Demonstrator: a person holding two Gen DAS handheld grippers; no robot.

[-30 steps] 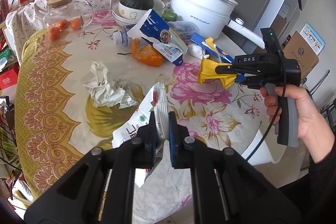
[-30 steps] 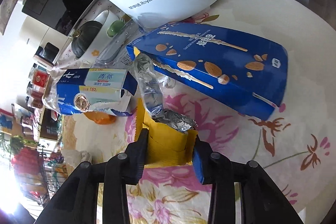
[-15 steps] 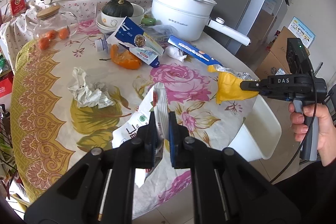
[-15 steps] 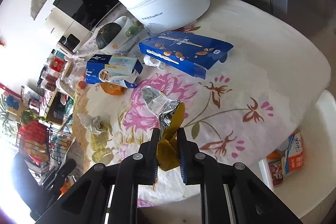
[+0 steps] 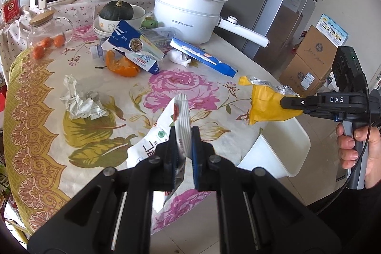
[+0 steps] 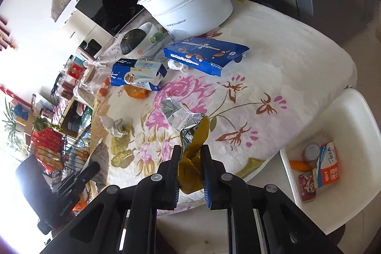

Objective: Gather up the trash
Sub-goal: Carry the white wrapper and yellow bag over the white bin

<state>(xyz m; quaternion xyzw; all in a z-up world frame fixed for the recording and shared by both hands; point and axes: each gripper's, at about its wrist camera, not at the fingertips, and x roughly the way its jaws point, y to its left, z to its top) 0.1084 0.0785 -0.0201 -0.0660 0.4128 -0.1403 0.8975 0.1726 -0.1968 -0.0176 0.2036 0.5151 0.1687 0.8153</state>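
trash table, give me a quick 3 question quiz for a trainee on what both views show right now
1. True or false: the right gripper holds a yellow wrapper with a foil lining.
2. Which thing lies closest to the orange peel?
A. crumpled tissue
B. blue and white carton
C. white pot
3. Fill in: the white bin beside the table already holds a milk carton, a piece of orange peel and ____.

Key
1. True; its fingers are closed on the wrapper, held off the table.
2. B; the carton overlaps the peel.
3. Cans.

The left gripper pinches a white packet.
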